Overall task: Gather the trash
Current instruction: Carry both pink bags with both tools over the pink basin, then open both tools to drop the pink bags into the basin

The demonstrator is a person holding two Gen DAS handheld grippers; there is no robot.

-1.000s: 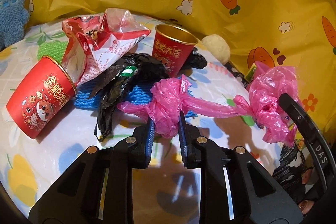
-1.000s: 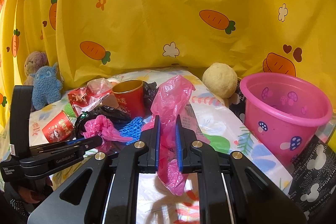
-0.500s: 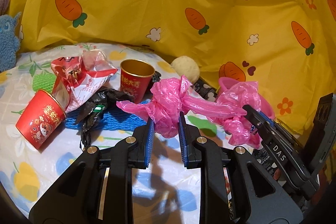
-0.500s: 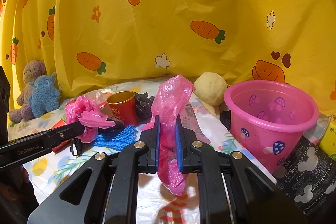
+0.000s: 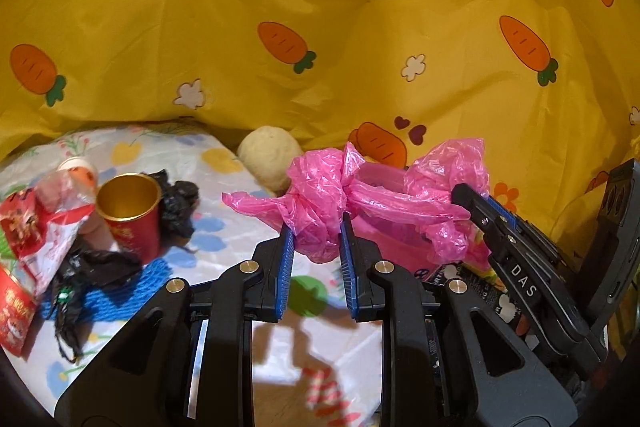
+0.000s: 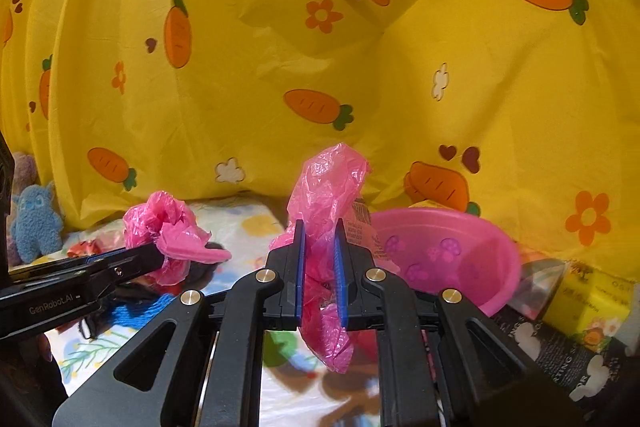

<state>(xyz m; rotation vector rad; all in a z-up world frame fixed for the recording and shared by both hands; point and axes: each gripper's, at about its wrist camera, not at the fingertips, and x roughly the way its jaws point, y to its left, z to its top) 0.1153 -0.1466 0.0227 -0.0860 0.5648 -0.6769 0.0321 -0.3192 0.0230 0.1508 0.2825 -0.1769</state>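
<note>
A crumpled pink plastic bag (image 5: 320, 199) hangs between both grippers above the table. My left gripper (image 5: 316, 227) is shut on its knotted left end. My right gripper (image 6: 319, 231) is shut on its other end (image 6: 324, 199), which droops below the pads. In the left wrist view the right gripper (image 5: 476, 203) holds the bag at the right. In the right wrist view the left gripper (image 6: 160, 255) shows at the left with its pink bunch (image 6: 164, 227). A pink bucket with mushroom prints (image 6: 452, 255) stands just right of the right gripper, largely hidden behind the bag in the left view.
On the table at the left lie a gold-lined red paper cup (image 5: 132, 215), a red-and-white wrapper (image 5: 36, 231), black plastic (image 5: 92, 267), a blue net (image 5: 132, 295) and another red cup (image 5: 12, 311). A cream plush ball (image 5: 272, 155), blue plush toy (image 6: 36, 219), yellow box (image 6: 592, 299) and carrot-print curtain surround.
Both grippers have lifted and swung right with the pink bag stretched between them. The pile of trash has slid to the left; the pink bucket now sits close behind the bag.
</note>
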